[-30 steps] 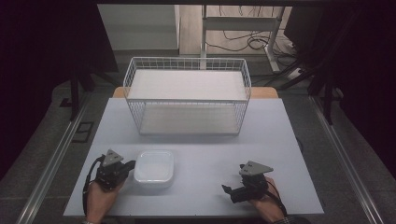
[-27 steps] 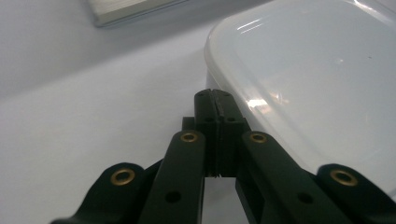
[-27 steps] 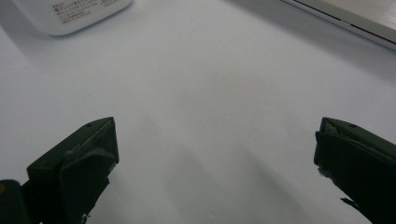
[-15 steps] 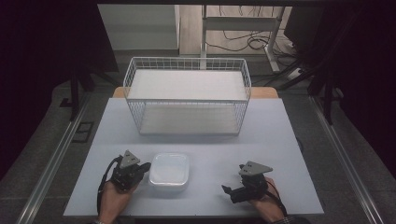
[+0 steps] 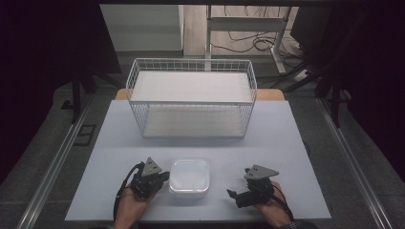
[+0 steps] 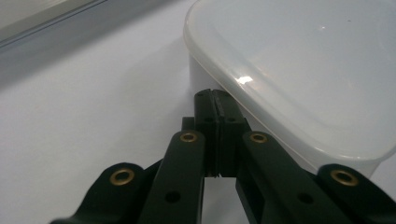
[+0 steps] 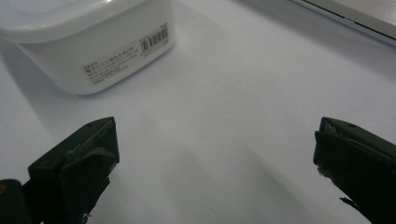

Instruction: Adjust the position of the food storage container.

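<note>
White wire basket (image 5: 191, 102) sits at the far middle of the pale surface (image 5: 286, 157), long side facing the near edge, with white panels inside. Behind it: a desk frame (image 5: 243, 26) and loose cables (image 5: 260, 43) on the floor. Metal rails (image 5: 52, 162) flank both sides.

A lab or test room, by the look of it: a bare pale surface (image 5: 286, 143) set on a grey floor, metal rails (image 5: 52, 167) running along both sides, loose cables (image 5: 248, 40) trailing under a desk frame behind, dark curtains all round.
</note>
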Tool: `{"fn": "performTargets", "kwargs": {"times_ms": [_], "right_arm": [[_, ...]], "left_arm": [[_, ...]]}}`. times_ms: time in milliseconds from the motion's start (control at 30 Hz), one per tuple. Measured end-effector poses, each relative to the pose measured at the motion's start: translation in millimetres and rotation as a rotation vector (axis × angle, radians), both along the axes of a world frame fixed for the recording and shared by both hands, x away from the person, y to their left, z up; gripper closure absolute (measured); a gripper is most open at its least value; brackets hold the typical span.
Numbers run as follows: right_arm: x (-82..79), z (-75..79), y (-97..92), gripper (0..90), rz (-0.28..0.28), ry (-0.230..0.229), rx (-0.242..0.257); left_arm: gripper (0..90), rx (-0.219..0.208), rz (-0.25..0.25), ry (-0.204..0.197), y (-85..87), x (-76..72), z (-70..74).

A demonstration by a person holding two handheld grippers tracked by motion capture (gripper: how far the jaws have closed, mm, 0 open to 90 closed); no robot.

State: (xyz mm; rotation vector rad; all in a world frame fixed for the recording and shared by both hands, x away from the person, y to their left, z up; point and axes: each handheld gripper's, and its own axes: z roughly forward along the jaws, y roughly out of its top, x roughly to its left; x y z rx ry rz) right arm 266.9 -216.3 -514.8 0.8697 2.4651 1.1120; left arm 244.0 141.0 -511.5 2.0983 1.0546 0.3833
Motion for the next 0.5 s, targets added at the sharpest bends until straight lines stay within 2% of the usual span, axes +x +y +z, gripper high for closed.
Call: {"fn": "performTargets", "kwargs": {"times_ms": [300, 467, 500], "right_arm": [[0.0, -0.7, 0.6, 0.3, 0.006, 0.002, -0.006], [-0.3, -0.3, 0.2, 2.2, 0.017, 0.005, -0.004], [-0.2, -0.8, 0.4, 4.0, 0.036, 0.012, -0.005]], "left_arm": [[89.4, 0.005, -0.035, -0.007, -15.3, 3.0, -0.7], [82.8, -0.020, -0.010, -0.015, -5.2, 2.5, 1.3], [75.8, -0.041, 0.009, -0.019, 1.2, 1.8, 1.2]]}}
